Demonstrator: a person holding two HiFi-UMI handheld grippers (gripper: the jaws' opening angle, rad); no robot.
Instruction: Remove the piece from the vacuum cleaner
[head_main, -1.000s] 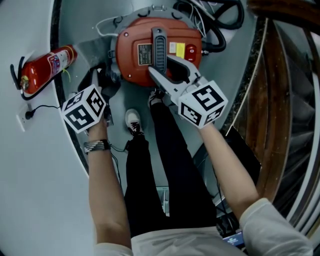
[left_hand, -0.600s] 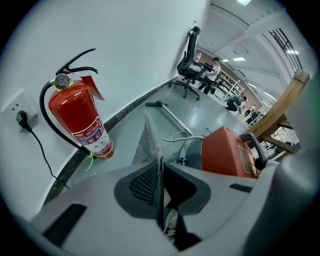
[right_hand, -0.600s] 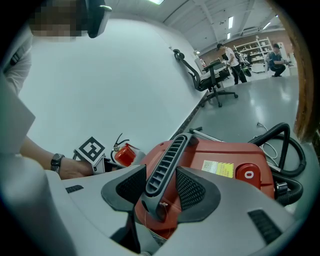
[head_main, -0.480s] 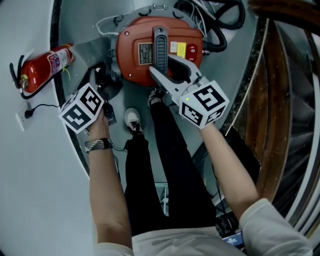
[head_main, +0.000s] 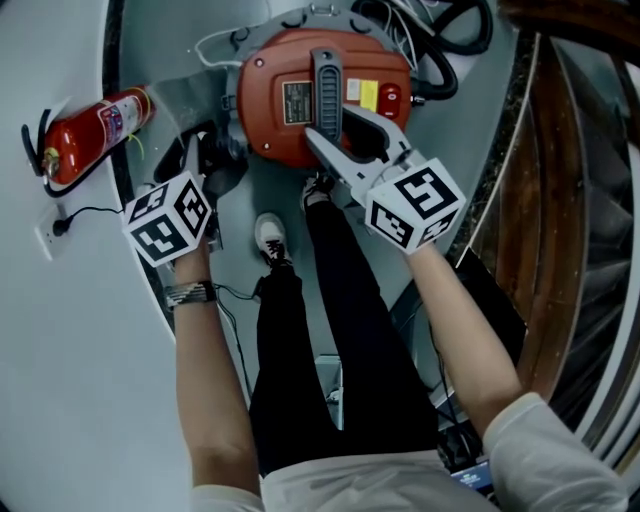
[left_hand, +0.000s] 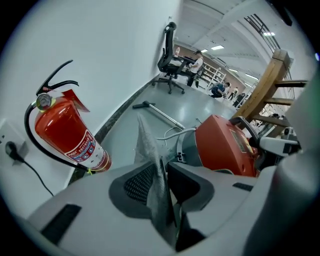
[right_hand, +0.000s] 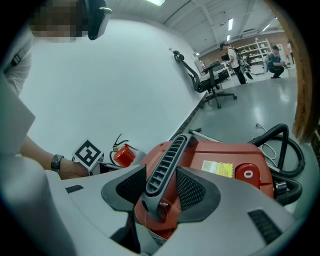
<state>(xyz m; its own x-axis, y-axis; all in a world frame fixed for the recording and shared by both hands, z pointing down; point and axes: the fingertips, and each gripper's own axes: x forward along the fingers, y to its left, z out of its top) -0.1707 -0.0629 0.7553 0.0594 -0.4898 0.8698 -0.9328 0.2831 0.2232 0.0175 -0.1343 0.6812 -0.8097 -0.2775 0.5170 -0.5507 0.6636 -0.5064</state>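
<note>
The red vacuum cleaner (head_main: 290, 110) stands on the floor in front of the person's feet. My right gripper (head_main: 335, 125) is shut on its grey ribbed handle (right_hand: 167, 165), with a pad on either side. My left gripper (left_hand: 164, 185) is left of the vacuum and points steeply down. A thin grey fabric piece (left_hand: 150, 165) stands between its jaws, which have just been opening. The piece leans on the left pad, with a dark gap on the right pad's side. In the head view the left gripper (head_main: 205, 160) hides the piece.
A red fire extinguisher (head_main: 95, 135) lies along the wall at the left, near a socket with a plugged cord (head_main: 55, 230). The black hose (head_main: 440, 50) coils behind the vacuum. Wooden stairs (head_main: 570, 200) rise at the right. The person's shoes (head_main: 268, 235) are close to the vacuum.
Both grippers stay where they were. The right one keeps its hold on the handle. Only the head view has shifted slightly.
</note>
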